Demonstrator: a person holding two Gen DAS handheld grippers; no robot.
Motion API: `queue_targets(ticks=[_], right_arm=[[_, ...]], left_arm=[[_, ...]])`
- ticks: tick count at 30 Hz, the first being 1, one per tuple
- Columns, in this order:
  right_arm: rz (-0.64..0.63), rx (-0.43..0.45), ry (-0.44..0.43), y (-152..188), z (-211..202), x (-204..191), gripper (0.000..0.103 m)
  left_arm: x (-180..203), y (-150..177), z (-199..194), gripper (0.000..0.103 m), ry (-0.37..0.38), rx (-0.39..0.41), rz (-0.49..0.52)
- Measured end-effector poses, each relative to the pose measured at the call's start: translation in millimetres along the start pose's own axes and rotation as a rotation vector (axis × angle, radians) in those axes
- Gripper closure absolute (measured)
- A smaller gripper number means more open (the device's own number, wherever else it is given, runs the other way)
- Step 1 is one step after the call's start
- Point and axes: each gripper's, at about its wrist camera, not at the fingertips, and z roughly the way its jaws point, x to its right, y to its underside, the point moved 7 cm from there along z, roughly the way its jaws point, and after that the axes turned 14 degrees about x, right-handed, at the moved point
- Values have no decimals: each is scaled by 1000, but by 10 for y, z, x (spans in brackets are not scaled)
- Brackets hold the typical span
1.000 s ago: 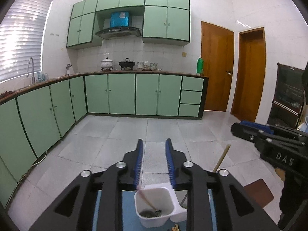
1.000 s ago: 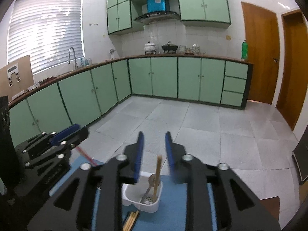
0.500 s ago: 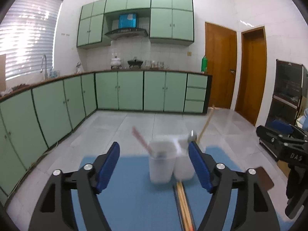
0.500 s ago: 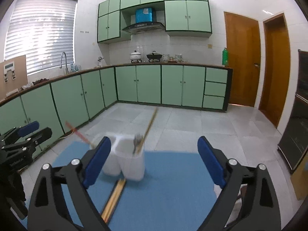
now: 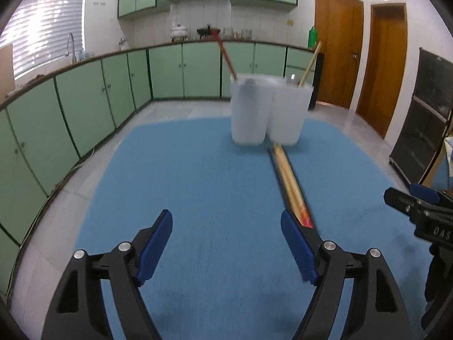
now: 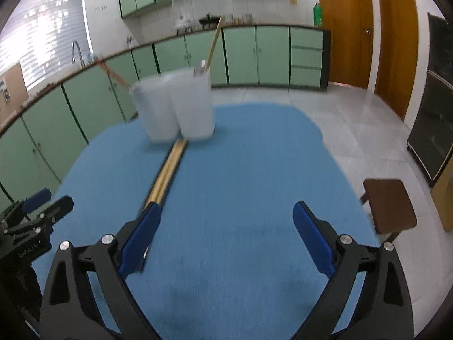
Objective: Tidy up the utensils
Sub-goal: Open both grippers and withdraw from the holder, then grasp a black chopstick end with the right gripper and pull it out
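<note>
We hold the left gripper (image 5: 226,243) and right gripper (image 6: 225,235) with fingers apart, empty, above the blue bench (image 5: 212,175); chopsticks (image 5: 288,178) lie touching the white holder (image 5: 269,110).

White utensil holder (image 5: 269,110) motion-blurred, contents indistinct (one metal tip), chopsticks (image 5: 291,182) near end hidden behind left finger (image 5: 297,248)

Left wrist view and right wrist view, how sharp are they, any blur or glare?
Left wrist view: the white holder and chopsticks are smeared by motion blur, the left tool stays crisp; the blinds blow out.
Right wrist view: same smear on the holder; fisheye bends the counter.
</note>
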Motion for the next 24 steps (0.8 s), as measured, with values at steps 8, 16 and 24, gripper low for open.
queue_targets(ticks=[8,16,24], right_arm=[[-65,-90,-32,383,21,-354,11],[-113,-127,-46,498,97,-514,12],[-165,-147,-30,521,188,-617,12]], left_arm=[[-70,253,43,25,-48,-78,-7],[-201,426,49,25,-78,-118,-1],[-261,453,58,24,-77,-126,-21]])
